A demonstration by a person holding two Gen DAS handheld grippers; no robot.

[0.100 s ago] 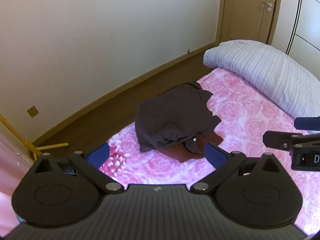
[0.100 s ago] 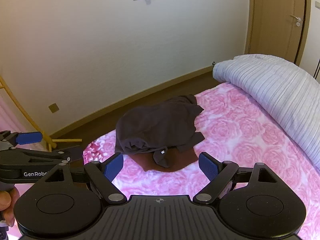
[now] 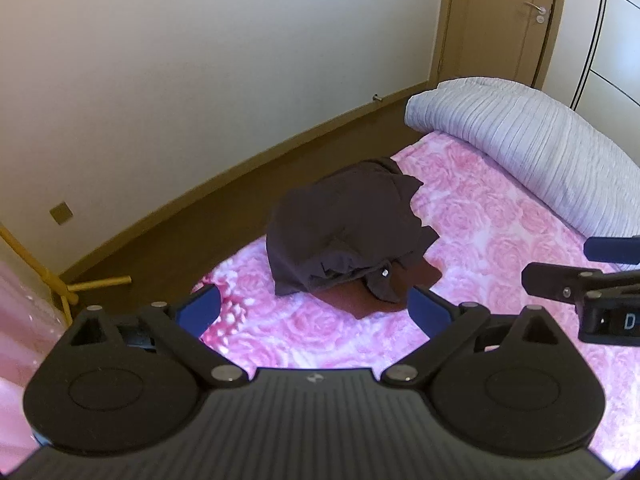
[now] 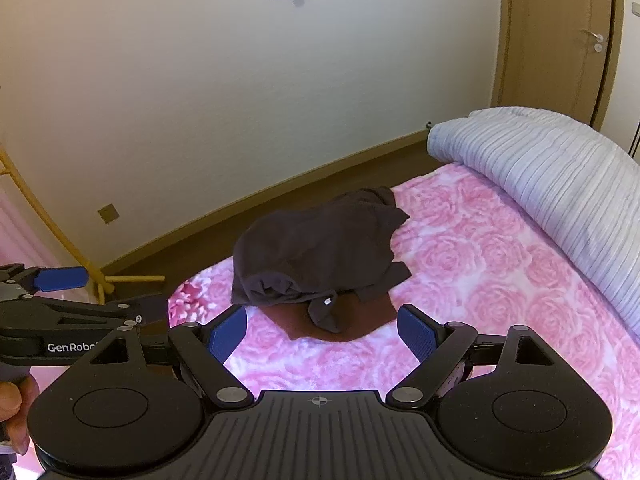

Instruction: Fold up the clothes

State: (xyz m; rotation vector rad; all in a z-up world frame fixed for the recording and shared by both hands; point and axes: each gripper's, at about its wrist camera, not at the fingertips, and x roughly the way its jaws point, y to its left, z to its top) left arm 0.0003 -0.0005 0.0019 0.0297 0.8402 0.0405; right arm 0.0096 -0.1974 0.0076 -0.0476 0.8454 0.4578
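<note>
Readable in white on the left gripper (image 4: 60,280) body, partly hidden: "GenRobo". On the right gripper (image 3: 612,256) housing, a lone white "D".

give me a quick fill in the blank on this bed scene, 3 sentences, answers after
1. The dark garment lies crumpled on a bedspread printed with pink ____.
2. Both the left gripper and the right gripper have their jaws ____.
3. The striped duvet is rolled up on the side of the bed toward the ____.

Missing words: roses; open; door
</note>
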